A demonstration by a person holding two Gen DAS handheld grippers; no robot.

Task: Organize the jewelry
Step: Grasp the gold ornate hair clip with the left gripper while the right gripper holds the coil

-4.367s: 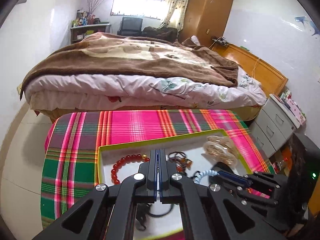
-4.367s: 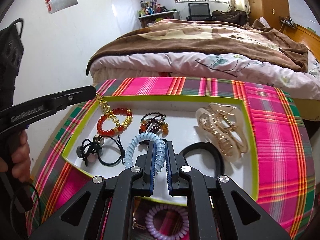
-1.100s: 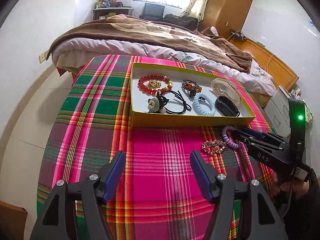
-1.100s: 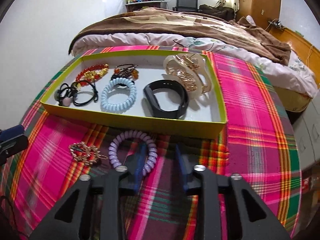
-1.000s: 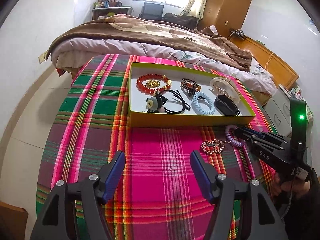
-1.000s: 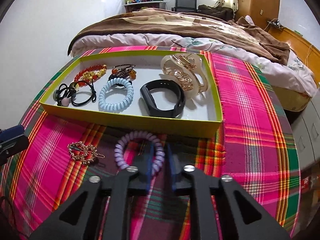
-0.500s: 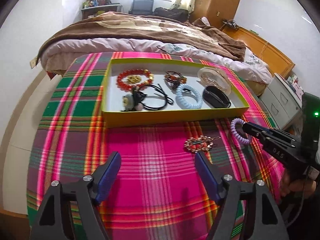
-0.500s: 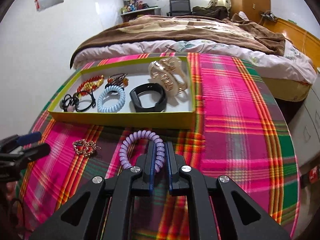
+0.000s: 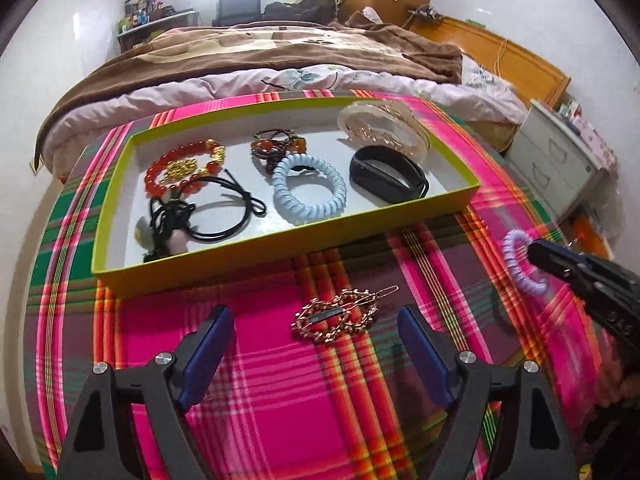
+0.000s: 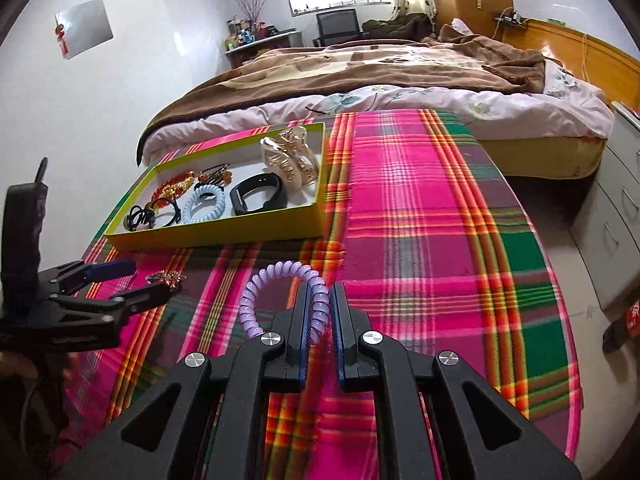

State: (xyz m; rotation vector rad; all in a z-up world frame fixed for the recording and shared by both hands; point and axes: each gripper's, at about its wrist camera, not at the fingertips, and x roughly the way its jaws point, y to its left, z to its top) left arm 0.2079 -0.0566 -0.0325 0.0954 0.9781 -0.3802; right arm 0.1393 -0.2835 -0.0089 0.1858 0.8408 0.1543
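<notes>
My right gripper (image 10: 319, 312) is shut on a purple coil hair tie (image 10: 280, 292) and holds it above the plaid cloth; the tie also shows in the left wrist view (image 9: 520, 260) with the right gripper (image 9: 538, 254). A gold hair clip (image 9: 340, 316) lies on the cloth, in front of my open, empty left gripper (image 9: 316, 348), which also shows in the right wrist view (image 10: 140, 280). The yellow-green tray (image 9: 280, 244) holds a red bead bracelet (image 9: 176, 168), black hair ties (image 9: 216, 208), a blue coil tie (image 9: 310, 188), a black band (image 9: 388, 174) and a clear claw clip (image 9: 380, 128).
The table wears a pink and green plaid cloth (image 10: 420, 208). A bed with a brown blanket (image 9: 280, 52) stands right behind the table. A white drawer cabinet (image 9: 556, 164) stands to the right.
My right gripper closed on the purple coil tie and lifted it off the cloth, moving right. My left gripper moved closer to the gold hair clip and stayed open.
</notes>
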